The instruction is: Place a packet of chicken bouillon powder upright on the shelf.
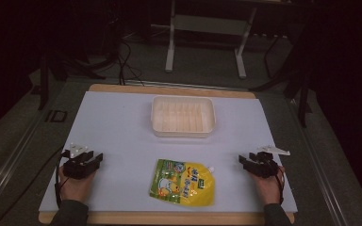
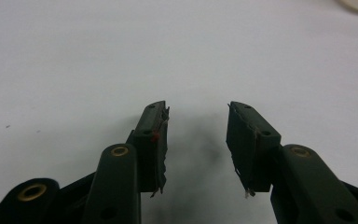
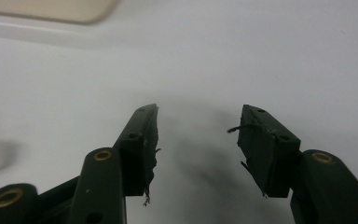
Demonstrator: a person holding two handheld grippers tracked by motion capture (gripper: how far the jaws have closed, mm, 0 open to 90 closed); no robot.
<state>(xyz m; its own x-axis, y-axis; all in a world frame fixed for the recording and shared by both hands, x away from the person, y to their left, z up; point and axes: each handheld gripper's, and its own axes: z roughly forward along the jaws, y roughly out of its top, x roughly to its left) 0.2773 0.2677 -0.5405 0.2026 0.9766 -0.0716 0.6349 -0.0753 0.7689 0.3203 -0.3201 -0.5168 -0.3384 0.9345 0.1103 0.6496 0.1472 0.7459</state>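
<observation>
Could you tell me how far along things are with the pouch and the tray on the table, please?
Nothing looks done yet: the yellow pouch lies flat on the white mat, apart from the tray, whose ribbed bottom looks bare. Nothing is in hand: the left claw and right claw rest open beside the pouch. If the pouch belongs in the tray, the grasp and the move both remain.

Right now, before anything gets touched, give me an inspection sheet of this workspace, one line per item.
Surface: white sheet over a wooden board, lying flat.
Job's things: empty cream tray at the far middle; yellow spouted pouch lying flat near the front, apart from the tray.
Clutter: nothing seen.
Grippers: left gripper and right gripper both open, holding nothing, resting either side of the pouch.
Cables: one black cable trailing by the left hand.
Surroundings: dark room, white table legs beyond.
</observation>
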